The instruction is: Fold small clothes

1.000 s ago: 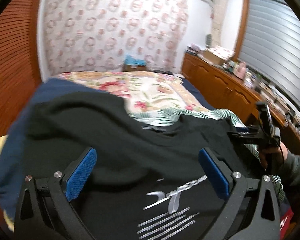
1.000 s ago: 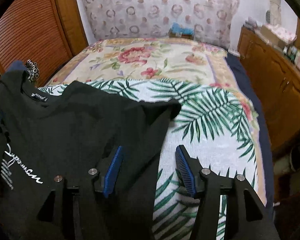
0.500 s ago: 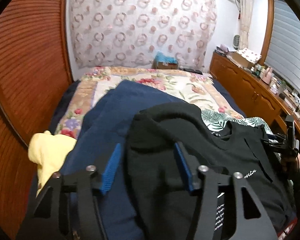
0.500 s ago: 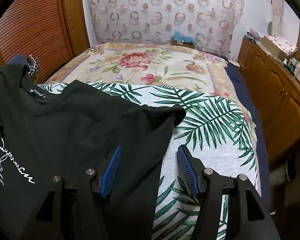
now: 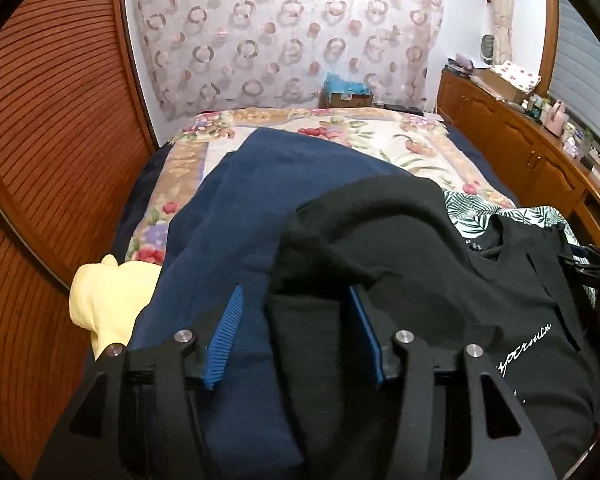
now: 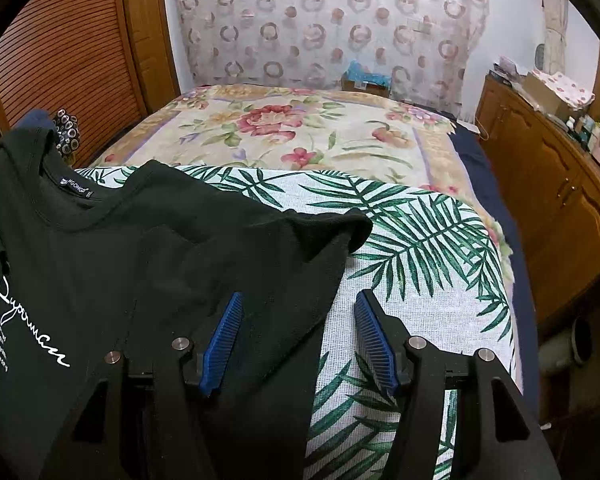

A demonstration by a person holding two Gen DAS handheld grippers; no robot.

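Two grippers work over one black tee on the bed. The tee, soft knit with white script on its chest and a ribbed collar, lies at the bed's near end, one sleeve on a palm-leaf sheet, the other over a navy garment. A pale yellow cloth bunches left of the navy one. The left gripper, with ridged blue pads, has the tee's sleeve edge between its jaws, which are opening, not pinching. The right gripper stands part-spread astride the tee's side hem, pads apart from the cloth. A flowered quilt covers the bed's far half.
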